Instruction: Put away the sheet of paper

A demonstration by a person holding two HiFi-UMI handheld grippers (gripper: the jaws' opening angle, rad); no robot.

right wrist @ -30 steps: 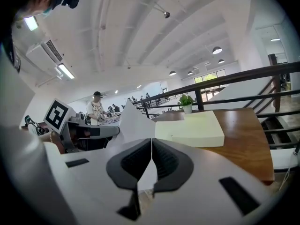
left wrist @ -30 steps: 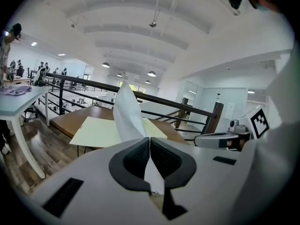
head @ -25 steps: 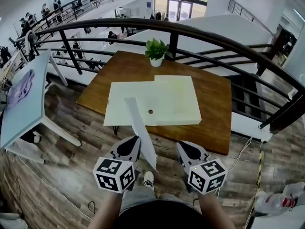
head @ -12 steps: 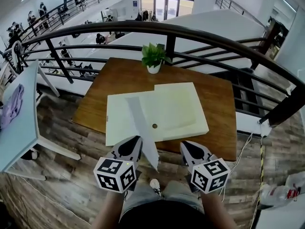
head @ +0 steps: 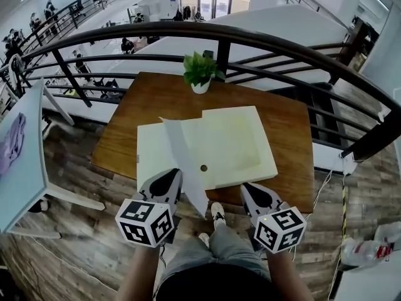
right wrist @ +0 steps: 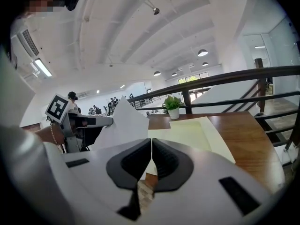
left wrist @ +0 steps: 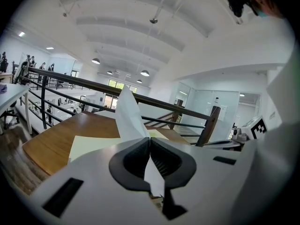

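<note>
On my left, the left gripper (head: 170,175) has its jaws pinched together on the sheet of paper (head: 183,158). I see the sheet from above nearly edge-on, standing up out of the jaws. Its lower end hangs off the near edge of the wooden table (head: 156,99), and its upper end reaches over the near-left part of the cream board (head: 150,149) that lies there. A shallow cream tray (head: 241,137) overlaps the board's right side, towards the middle of the table. A potted plant (head: 200,73) stands at the far edge, just in front of the dark railing (head: 282,46). To the right, the right gripper (head: 249,189) hovers just off the near edge, jaws together with nothing between them.
</note>
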